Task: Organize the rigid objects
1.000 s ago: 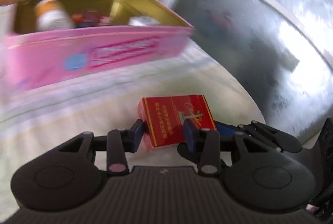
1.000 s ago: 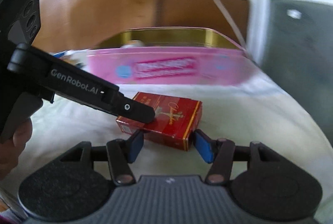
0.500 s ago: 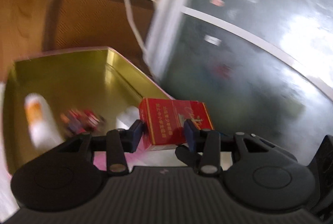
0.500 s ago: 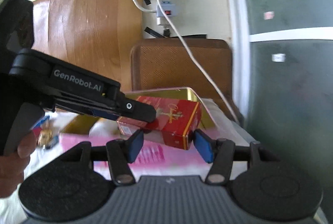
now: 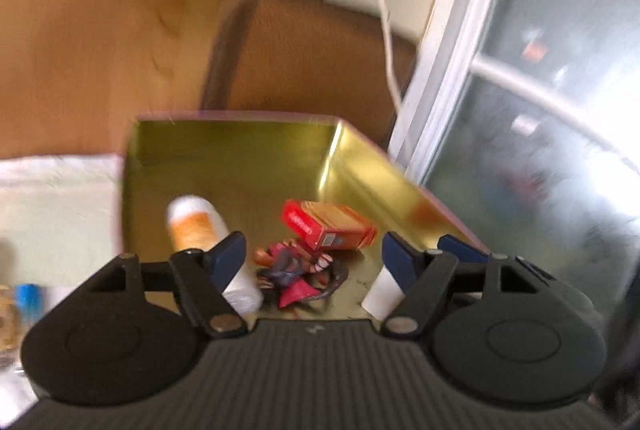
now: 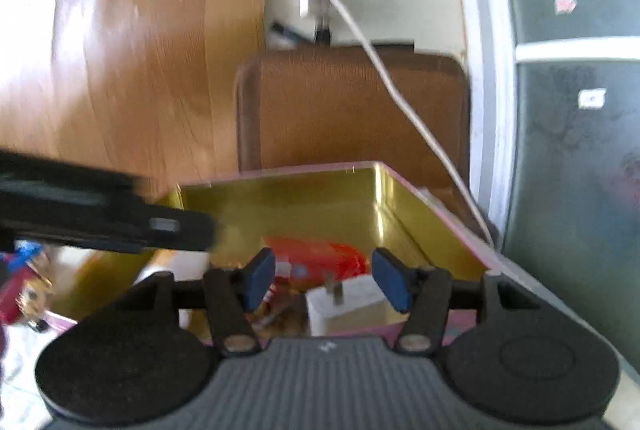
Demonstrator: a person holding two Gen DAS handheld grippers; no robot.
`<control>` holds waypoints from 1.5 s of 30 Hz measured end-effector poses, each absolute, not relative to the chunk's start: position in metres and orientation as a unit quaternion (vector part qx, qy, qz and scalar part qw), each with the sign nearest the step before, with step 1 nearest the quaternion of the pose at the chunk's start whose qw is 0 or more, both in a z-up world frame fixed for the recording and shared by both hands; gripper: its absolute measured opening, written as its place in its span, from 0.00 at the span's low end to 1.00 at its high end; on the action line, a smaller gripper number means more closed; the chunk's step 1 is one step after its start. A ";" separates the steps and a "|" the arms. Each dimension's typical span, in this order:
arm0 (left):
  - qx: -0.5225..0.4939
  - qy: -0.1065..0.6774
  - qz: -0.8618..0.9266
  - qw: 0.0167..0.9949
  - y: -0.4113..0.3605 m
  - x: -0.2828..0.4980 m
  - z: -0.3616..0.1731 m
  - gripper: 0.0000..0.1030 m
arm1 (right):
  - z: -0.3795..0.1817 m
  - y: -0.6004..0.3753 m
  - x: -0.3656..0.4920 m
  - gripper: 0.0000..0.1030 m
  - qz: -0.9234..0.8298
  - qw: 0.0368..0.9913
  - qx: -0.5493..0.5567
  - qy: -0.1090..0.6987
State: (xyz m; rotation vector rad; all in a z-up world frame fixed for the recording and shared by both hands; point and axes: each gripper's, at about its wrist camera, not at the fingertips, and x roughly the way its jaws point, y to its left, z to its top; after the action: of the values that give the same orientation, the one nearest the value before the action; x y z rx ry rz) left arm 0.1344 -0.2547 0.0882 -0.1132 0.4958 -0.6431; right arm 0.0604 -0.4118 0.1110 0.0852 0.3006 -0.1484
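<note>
A red cigarette box (image 5: 326, 226) lies inside the pink tin with a gold interior (image 5: 240, 146), on its floor. It also shows in the right wrist view (image 6: 316, 258) inside the tin (image 6: 320, 194). My left gripper (image 5: 312, 262) is open and empty above the tin's near side. My right gripper (image 6: 326, 280) is open and empty above the tin's near edge. Also in the tin are a white and orange bottle (image 5: 200, 226), a small red figure (image 5: 296, 270) and a white plug adapter (image 6: 344, 304).
A brown chair back (image 6: 352, 110) stands behind the tin, with a white cable (image 6: 400, 94) hanging over it. A window frame (image 5: 448, 70) is at the right. A toy figure (image 6: 24, 282) lies on the white cloth left of the tin.
The red box was held between both grippers and carried up over the tin. Both grippers have opened and the box now lies inside the tin.
</note>
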 end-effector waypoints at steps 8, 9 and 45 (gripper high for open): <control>-0.090 0.182 -0.212 0.956 -0.069 0.075 0.079 0.75 | 0.151 -0.349 0.050 0.54 0.034 0.993 0.048 0.105; -0.086 0.182 -0.173 0.964 -0.043 0.071 0.073 0.75 | 0.156 -0.337 0.056 0.54 0.058 0.991 0.049 0.109; -0.170 0.292 -0.022 0.941 0.131 -0.005 0.014 0.10 | 0.081 -0.110 0.055 0.13 0.326 0.883 0.028 0.337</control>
State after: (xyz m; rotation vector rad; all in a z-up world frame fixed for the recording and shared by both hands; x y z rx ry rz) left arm -0.0052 0.1307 0.0140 -0.3469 0.5966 -0.0446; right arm 0.0551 -0.1104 0.0807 0.0590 0.7019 0.6790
